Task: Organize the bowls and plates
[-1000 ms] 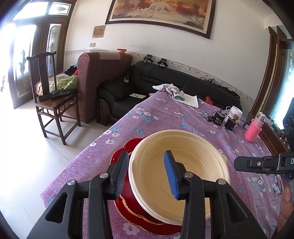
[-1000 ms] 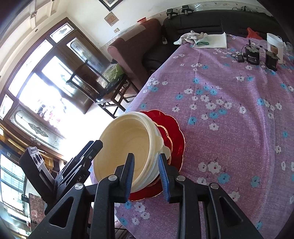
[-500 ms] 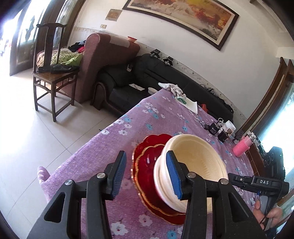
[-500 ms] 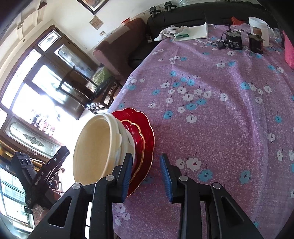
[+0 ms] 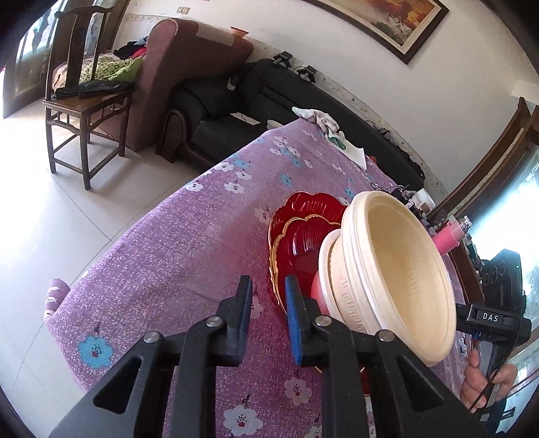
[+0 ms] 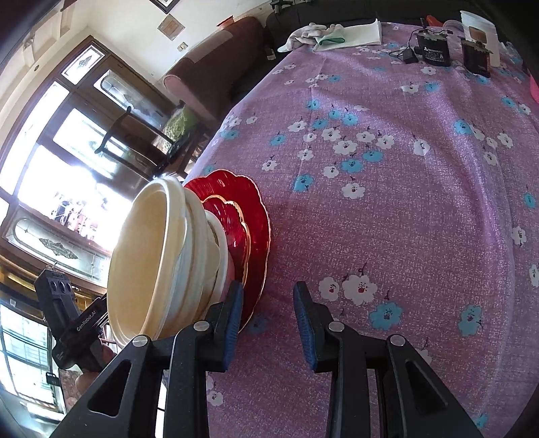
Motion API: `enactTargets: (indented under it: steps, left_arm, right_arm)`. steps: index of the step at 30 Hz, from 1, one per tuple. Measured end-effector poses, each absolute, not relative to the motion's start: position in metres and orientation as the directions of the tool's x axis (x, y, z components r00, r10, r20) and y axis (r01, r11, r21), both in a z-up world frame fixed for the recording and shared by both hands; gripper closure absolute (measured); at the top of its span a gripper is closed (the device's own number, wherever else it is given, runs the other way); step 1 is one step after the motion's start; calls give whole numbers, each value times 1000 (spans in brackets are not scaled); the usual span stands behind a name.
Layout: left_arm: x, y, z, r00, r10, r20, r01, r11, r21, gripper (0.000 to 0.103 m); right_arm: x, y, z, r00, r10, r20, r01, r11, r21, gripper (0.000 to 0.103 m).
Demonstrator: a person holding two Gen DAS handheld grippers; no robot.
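Two cream bowls (image 5: 404, 269) (image 6: 145, 256) sit nested on a stack of red, gold-rimmed plates (image 5: 303, 229) (image 6: 232, 192) near the corner of a table with a purple flowered cloth (image 5: 202, 236). My left gripper (image 5: 268, 286) is low at one side of the stack, and its jaws are closing. Only cloth and the plate's rim show in the narrow gap, and the pads do not press on anything. On the opposite side my right gripper (image 6: 267, 289) stands open, with the plate's edge showing just inside its left pad.
Black chargers (image 6: 434, 50), a white cup (image 6: 478, 23) and a white cloth (image 6: 310, 33) lie at the table's far end, and a pink bottle (image 5: 448, 236) stands behind the bowls. The table's edge runs close to the stack. A sofa (image 5: 219, 101) and a wooden chair (image 5: 81, 101) stand beyond.
Both grippers have sunk toward the table on either side of the stack. The left one has come off the bowl's rim, down to plate level, and its jaws have narrowed.
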State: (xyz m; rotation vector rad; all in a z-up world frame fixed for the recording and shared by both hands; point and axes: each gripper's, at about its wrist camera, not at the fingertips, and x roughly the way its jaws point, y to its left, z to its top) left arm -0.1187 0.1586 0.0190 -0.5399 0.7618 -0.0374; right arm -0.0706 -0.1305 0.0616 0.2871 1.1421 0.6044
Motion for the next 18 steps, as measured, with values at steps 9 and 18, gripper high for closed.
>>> enactTargets:
  steps: [9, 18]
  left_arm:
    - [-108, 143, 17, 734, -147, -662, -160, 911, -380, 91]
    - [-106, 131, 23, 739, -103, -666, -167, 930, -329, 91]
  right_arm:
    - [-73, -110, 52, 314, 557, -769, -337, 823, 458, 89]
    - [-79, -109, 56, 356, 521, -776, -363, 842, 399, 90]
